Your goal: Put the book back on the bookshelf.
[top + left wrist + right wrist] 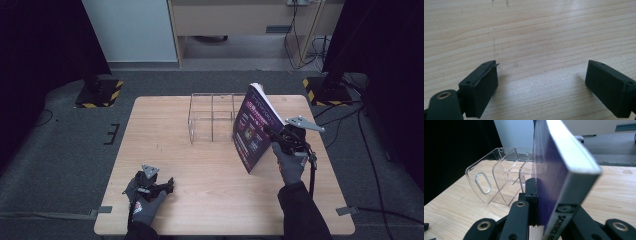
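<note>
A thick purple-covered book (252,130) stands tilted on its edge at the right of the wooden table (200,205), just right of a clear plastic rack with dividers (212,117). My right gripper (273,134) is shut on the book's near lower part. In the right gripper view the book (554,170) sits clamped between the jaws of the right gripper (549,197), spine toward the camera, with the rack (496,177) behind it to the left. My left gripper (169,184) rests low at the table's near left. Bare wood lies between the open jaws of the left gripper (544,82).
Two black stands on yellow-and-black striped bases flank the table's far corners, one at the left (100,92) and one at the right (325,90). Cables (350,125) trail over the grey floor at the right. A wooden cabinet (240,20) stands behind.
</note>
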`<state>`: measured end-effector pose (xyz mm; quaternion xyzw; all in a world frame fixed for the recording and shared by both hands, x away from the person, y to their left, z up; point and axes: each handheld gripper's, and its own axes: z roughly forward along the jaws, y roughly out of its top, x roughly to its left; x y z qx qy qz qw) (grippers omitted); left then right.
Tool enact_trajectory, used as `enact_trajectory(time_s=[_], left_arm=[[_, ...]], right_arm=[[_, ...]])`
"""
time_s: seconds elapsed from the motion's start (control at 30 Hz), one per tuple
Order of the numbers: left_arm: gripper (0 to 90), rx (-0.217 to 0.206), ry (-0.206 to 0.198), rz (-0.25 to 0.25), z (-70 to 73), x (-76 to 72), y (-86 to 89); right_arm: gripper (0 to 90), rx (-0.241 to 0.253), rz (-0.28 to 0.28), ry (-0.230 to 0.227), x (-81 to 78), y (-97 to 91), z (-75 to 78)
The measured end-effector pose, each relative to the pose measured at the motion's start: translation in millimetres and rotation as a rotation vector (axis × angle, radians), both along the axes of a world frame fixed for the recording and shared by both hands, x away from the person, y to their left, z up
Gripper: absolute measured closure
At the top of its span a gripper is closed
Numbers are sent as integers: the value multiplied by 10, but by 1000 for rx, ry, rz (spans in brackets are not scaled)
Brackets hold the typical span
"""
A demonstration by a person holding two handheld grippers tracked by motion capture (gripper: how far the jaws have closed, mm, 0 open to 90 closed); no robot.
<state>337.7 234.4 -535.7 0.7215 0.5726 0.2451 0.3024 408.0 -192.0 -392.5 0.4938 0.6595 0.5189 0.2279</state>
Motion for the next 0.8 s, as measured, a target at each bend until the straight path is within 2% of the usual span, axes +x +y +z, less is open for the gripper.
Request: enact_trajectory(time_s=[0.33,0.8], left_arm=[[102,0,0,0,0,0,0],[100,-1,-1,-1,-1,1,1]], right_arm=[[829,4,-16,-63,21,110,67],[829,-3,-41,-102,373,200,133]])
